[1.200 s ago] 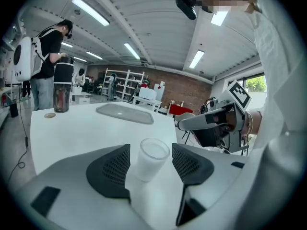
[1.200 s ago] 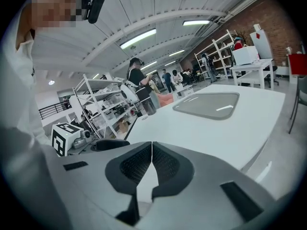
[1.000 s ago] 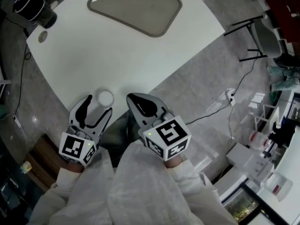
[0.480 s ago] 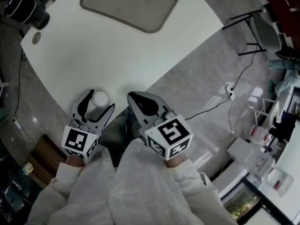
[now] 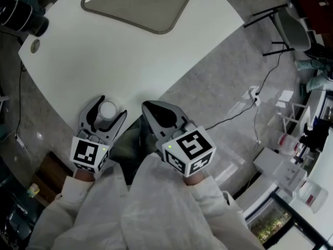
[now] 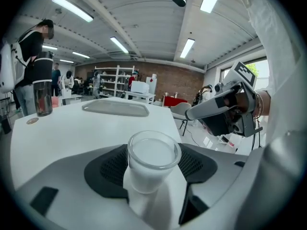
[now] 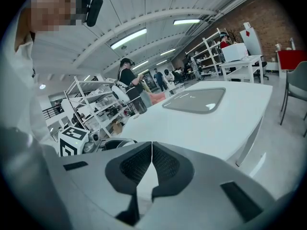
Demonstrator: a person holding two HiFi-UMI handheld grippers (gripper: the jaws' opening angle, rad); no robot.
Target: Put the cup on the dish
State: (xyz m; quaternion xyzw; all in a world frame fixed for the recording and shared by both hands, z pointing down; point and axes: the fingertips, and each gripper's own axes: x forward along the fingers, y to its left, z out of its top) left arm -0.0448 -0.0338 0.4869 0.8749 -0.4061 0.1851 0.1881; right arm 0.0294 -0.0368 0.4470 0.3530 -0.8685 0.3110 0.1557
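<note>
One cup (image 5: 107, 110) — one dish (image 5: 136, 5) (well apart)

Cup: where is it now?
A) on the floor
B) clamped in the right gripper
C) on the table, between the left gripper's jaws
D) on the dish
C: the cup stands on the white table between the jaws of the left gripper, which have just been opening and are spread wide either side of it. The dish across the table holds nothing.
</note>
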